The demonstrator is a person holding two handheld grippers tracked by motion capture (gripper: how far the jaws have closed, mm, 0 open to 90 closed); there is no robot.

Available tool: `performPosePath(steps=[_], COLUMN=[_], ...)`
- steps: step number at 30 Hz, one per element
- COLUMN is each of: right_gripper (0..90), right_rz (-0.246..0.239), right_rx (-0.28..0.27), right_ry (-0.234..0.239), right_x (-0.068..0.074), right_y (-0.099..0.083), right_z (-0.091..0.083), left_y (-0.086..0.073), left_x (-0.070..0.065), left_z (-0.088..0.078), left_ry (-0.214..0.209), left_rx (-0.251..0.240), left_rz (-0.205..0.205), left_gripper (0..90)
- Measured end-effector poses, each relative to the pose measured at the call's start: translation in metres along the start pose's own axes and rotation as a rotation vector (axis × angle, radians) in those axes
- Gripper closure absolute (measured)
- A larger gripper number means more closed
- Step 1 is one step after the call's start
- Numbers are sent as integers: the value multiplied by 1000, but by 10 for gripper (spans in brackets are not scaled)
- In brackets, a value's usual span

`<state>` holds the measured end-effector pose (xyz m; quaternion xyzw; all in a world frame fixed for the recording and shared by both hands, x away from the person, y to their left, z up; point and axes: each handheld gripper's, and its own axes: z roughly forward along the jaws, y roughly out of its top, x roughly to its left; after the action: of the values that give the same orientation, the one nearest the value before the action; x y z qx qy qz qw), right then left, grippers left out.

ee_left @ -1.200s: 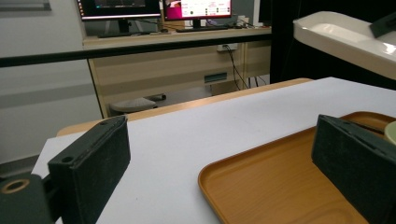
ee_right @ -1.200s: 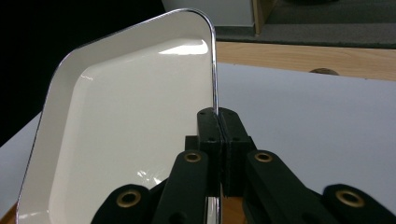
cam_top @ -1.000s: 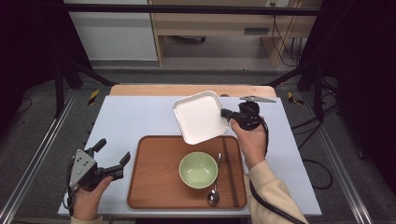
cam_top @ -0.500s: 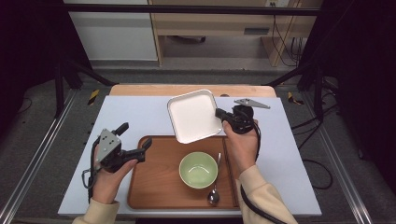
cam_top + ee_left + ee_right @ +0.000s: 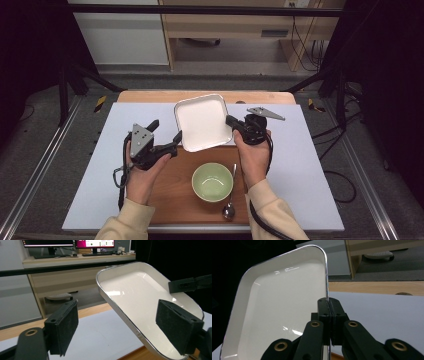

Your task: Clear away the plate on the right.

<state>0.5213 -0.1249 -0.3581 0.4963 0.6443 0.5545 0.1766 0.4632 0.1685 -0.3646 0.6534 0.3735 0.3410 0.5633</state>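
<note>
Jaws of right gripper (image 5: 231, 121) clamped on right rim of white square plate (image 5: 202, 122), held tilted above far edge of wooden tray (image 5: 172, 190). Left gripper (image 5: 166, 136) jaws apart, just been closing, plate's left rim between them, pads not pressing. Green bowl (image 5: 212, 181) and spoon (image 5: 230, 200) on tray, nearer the person. Grey table mat (image 5: 310, 165) under tray

A bowl (image 5: 212, 181) sits on the tray (image 5: 172, 192), a spoon (image 5: 230, 200) just right of it.
</note>
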Motion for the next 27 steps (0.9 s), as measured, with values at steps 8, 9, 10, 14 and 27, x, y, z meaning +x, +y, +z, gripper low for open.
performPosePath(steps=[8, 9, 10, 14, 27], right_gripper=[890, 890, 890, 890, 888], right_rz=[-6, -6, -8, -12, -23], right_rx=[-31, -34, -37, -61, -80], right_ry=[-11, -11, -13, -14, -23], right_x=[5, 6, 7, 9, 19], right_y=[-2, -2, -2, -2, -5], right_z=[-3, -3, -4, -6, -9], left_y=[-3, -3, -3, -6, -7], left_x=[-7, -7, -8, -8, -4], left_z=[13, 14, 16, 20, 20], left_ry=[-22, -24, -23, 2, 13], left_rx=[23, 25, 25, 23, -20], left_rz=[-43, -43, -48, -86, -161], left_gripper=[317, 335, 348, 440, 687])
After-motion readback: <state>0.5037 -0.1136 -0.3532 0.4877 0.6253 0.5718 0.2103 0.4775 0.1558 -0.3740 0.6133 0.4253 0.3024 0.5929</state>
